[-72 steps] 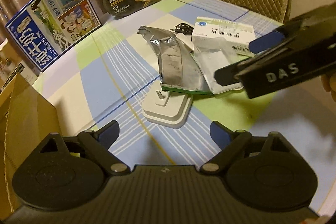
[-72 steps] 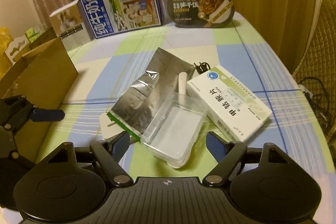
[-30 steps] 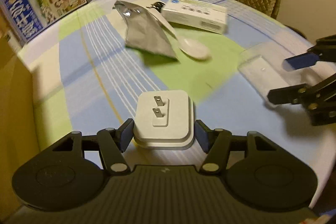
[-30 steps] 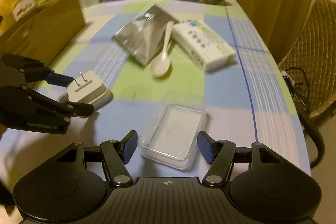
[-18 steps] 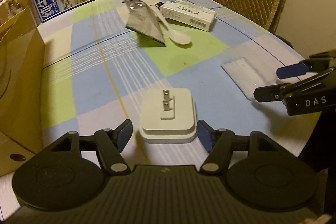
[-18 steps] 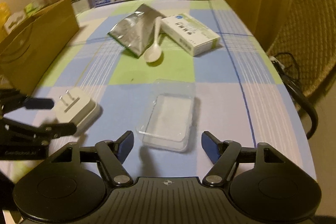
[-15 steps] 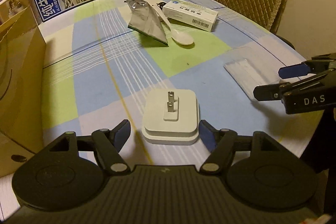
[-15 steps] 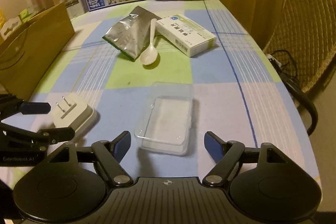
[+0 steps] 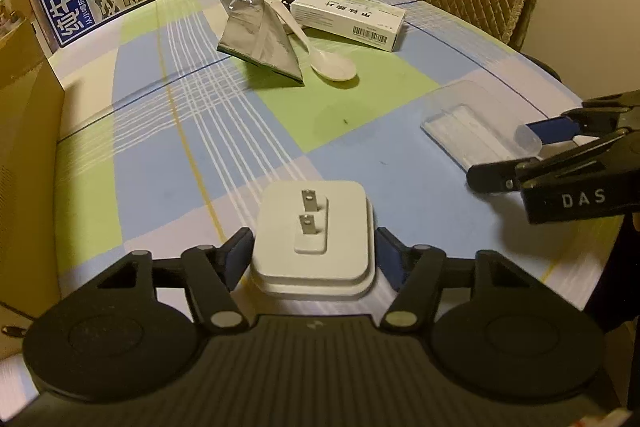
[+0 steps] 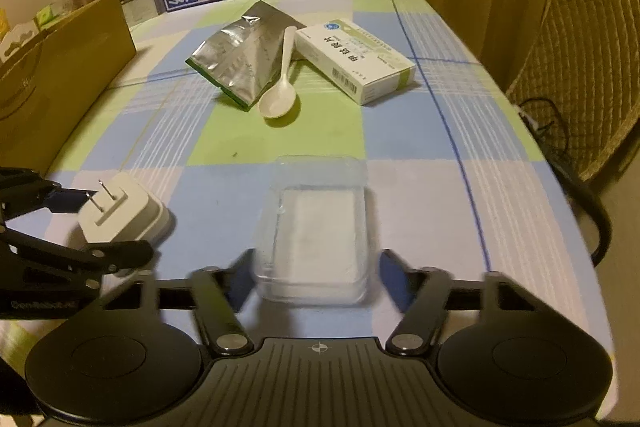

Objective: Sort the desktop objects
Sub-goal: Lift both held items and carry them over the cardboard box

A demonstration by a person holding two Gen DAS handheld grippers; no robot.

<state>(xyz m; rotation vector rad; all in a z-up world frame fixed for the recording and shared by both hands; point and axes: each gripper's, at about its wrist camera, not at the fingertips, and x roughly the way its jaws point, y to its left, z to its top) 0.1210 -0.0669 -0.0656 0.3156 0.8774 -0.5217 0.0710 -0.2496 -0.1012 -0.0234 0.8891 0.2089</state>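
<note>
Both claws are closing in at once! The left gripper point(image 9: 314, 247) has the white plug adapter point(image 9: 314, 231) sitting prongs-up between its narrowing jaws, pads right at the adapter's flanks, though a firm squeeze isn't certain yet. The right gripper point(image 10: 316, 271) is narrowing around the clear plastic box point(image 10: 316, 239); its fingers blur, and the near pads flank the box's front corners.

My read: this is the grasp step, two items taken together off the checked tablecloth point(image 9: 160, 163). Next comes a firm pinch, then a lift, probably toward the cardboard box point(image 10: 60, 75) at ten o'clock.

Compared with a second ago, both items sit deeper between the fingers. At twelve o'clock, the foil pouch point(image 10: 244, 59), white spoon point(image 10: 280, 95) and medicine carton point(image 10: 356, 61) wait untouched.
</note>
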